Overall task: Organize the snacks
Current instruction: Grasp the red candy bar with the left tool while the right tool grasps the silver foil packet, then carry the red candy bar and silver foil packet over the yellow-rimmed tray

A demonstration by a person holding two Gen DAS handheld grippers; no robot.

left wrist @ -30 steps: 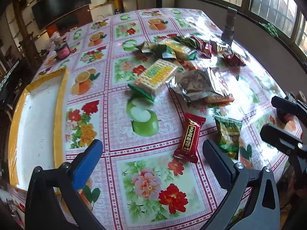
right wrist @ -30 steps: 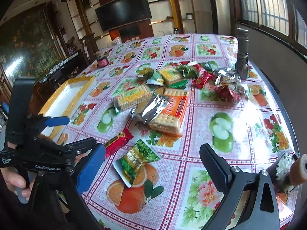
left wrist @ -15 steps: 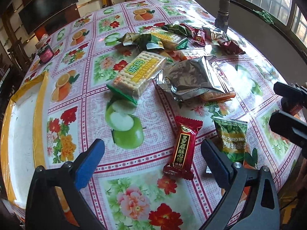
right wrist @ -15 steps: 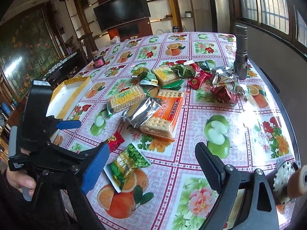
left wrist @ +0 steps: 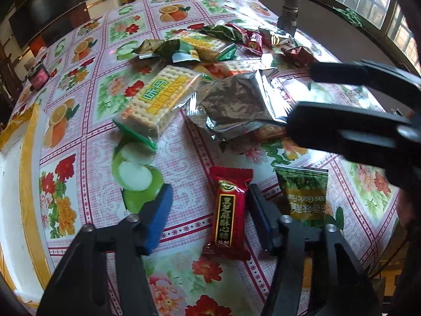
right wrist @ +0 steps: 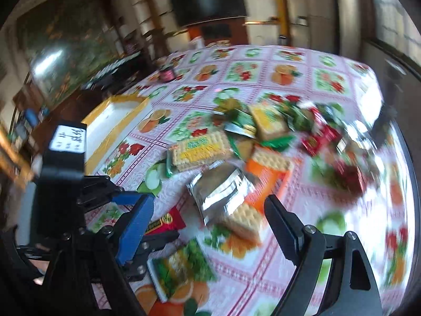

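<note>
A red candy bar (left wrist: 230, 212) lies on the floral tablecloth between the fingers of my left gripper (left wrist: 209, 210), which is open; the right finger is close beside the wrapper. The bar also shows in the right wrist view (right wrist: 165, 222). A green pea packet (left wrist: 305, 194) lies just right of it. My right gripper (right wrist: 208, 218) is open over a silver foil packet (right wrist: 221, 192) and an orange cracker pack (right wrist: 265, 173). Its black fingers (left wrist: 339, 126) show in the left wrist view. A yellow-green cracker pack (left wrist: 163, 100) lies behind.
A white tray with a yellow rim (left wrist: 29, 173) stands at the left edge; it shows in the right wrist view (right wrist: 110, 121). Several snack packets (left wrist: 210, 44) are piled further back. A dark flashlight (left wrist: 289, 5) stands upright behind them. A small jar (left wrist: 39, 75) is far left.
My left gripper has moved forward and down and now straddles the red candy bar, its jaws narrower. My right gripper has swung left over the foil packet; its view is blurred.
</note>
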